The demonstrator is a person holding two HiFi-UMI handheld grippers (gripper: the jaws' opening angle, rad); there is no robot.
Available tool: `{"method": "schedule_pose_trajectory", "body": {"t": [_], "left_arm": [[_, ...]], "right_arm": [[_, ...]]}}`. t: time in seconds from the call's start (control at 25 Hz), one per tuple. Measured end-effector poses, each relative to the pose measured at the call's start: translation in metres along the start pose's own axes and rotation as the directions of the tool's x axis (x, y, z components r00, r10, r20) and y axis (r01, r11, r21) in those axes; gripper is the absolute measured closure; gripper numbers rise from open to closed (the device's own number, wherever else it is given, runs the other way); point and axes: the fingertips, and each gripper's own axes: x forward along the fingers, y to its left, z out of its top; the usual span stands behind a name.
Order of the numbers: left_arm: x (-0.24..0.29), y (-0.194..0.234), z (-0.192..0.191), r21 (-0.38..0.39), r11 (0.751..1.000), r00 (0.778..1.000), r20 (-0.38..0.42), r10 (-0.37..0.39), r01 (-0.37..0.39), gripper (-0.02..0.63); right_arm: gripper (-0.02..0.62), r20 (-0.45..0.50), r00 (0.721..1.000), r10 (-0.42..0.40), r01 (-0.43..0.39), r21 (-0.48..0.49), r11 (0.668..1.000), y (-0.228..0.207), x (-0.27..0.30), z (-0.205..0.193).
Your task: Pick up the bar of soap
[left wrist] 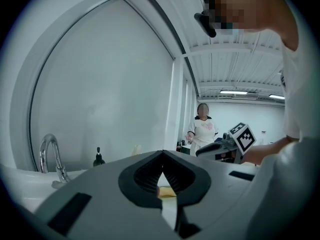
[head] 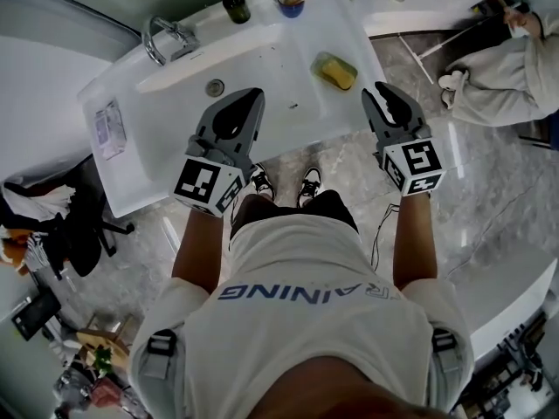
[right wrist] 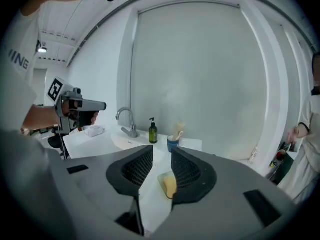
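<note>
Sink counter (head: 131, 151): right gripper (head: 384, 90) part-open, empty; soap (head: 337, 72) near, untouched.

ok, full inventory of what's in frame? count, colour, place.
soap bar: 1, yellow, sink's right ledge
sink: 1, white, centre
tap: 1, chrome, basin's far left corner
bottle: 1, dark, back ledge
cup: 1, blue, back ledge beside bottle
packet: 1, pale, left ledge
bystander: 1, pale clothes, floor at right
left tongs: 1, grey, shut, empty, over sink
right tongs: 1, grey, open, empty, short of soap bar
</note>
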Motion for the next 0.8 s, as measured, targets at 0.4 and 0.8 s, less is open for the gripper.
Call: {"method": "schedule_pose_trajectory", "body": {"t": [0.4,0.8], "left_arm": [[0.0,0.04,-0.028,-0.044,0.999,0.998,-0.053,-0.017,0.015,0.6],[-0.007,0.058,-0.057,-0.09,0.996,0.995,-0.101,0.014,-0.023,0.6]], "right_arm": [[0.39,-0.34,0.94,0.008,-0.046,-0.104,0.994,-0.02,0.095,-0.079],[0.379,-0.608,0.793,0.041,-0.173,-0.16,0.972,-0.03,0.163,-0.168]]}}
